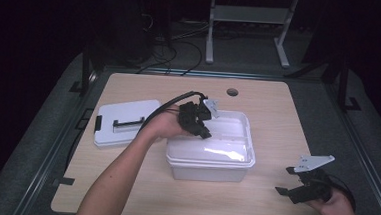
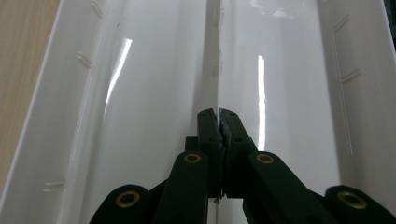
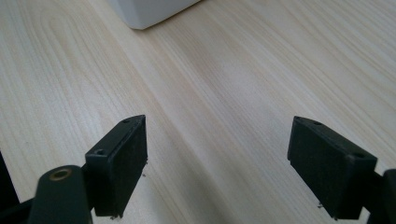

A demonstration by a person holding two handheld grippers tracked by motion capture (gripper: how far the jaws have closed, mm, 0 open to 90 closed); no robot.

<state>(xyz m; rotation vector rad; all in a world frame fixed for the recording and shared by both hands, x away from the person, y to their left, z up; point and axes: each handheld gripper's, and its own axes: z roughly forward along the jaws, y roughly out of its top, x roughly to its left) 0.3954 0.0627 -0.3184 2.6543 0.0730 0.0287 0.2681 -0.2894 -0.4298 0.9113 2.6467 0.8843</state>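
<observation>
On a pale wooden table point(image 1: 253, 201) sits a white plastic bin point(image 1: 210, 166), open at the top, near the table's middle. Left of the bin, and apart from it, a white lid point(image 1: 127, 133) lies flat, with a black handle on top and a black latch at its left edge.

From the bottom of the high view, a bare forearm reaches up to the bin's left rim. That hand carries the left gripper point(image 1: 203, 131), tilted down into the bin at its near-left corner. From the left gripper view, its two black jaws are pressed together on the upper edge of a thin white divider point(image 2: 212, 70), which stands upright inside the bin point(image 2: 154, 93) and runs away from the camera, splitting the bin into two long compartments. Both compartments look glossy, with bright streaks of reflected light.

At the table's lower right corner, well apart from the bin, the other hand holds the right gripper point(image 1: 286, 181) low over the wood. From the right gripper view, its jaws stand wide apart with nothing between them, just bare wood grain below, and a corner of the bin point(image 3: 149, 11) at the top edge.
</observation>
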